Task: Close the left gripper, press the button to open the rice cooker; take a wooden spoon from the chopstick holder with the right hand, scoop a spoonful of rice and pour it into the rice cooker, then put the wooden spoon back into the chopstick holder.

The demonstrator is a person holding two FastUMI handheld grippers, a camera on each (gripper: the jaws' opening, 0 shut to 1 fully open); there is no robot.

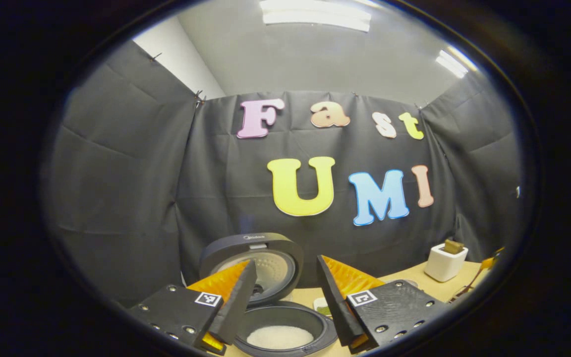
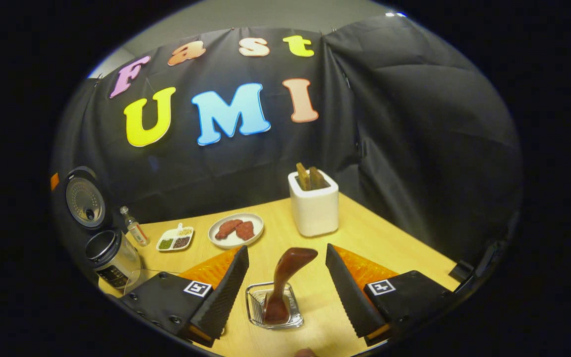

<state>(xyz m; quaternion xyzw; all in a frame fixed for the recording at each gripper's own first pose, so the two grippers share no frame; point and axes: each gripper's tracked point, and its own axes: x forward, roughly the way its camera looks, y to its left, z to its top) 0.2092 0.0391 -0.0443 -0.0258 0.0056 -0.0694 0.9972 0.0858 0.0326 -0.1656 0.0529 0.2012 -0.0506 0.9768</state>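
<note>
- Wooden spoon (image 2: 285,282) stands in a small clear glass dish (image 2: 274,308) on the table (image 2: 384,238), seen in the right gripper view just ahead of the right gripper (image 2: 285,287); its bowl end rests down in the dish and its long axis rises up and away toward the chopstick holder (image 2: 314,208), the handle end bending to the right at the top.
- Right gripper has its fingers spread wide apart, one on each side of the spoon and clear of it.
- Beyond the dish, the chopstick holder, a white square pot, stands upright with two wooden handle tops (image 2: 309,177) poking straight up out of it.
- Left of the chopstick holder lie a white plate (image 2: 236,230) with reddish pieces, a small divided dish (image 2: 175,239) and a little bottle (image 2: 134,226).
- Far left of the chopstick holder, the right gripper view catches the rice cooker (image 2: 104,253) from the side, lid (image 2: 84,198) raised.
- Left gripper view looks straight into that rice cooker (image 1: 285,322): white rice (image 1: 279,337) lies in the dark inner pot, and the lid (image 1: 253,265) is tipped up behind it.
- Left gripper (image 1: 285,297) hangs just before the cooker, fingers apart and holding nothing.
- Chopstick holder (image 1: 445,263) sits far right of the cooker in this view, near the black cloth.
</note>
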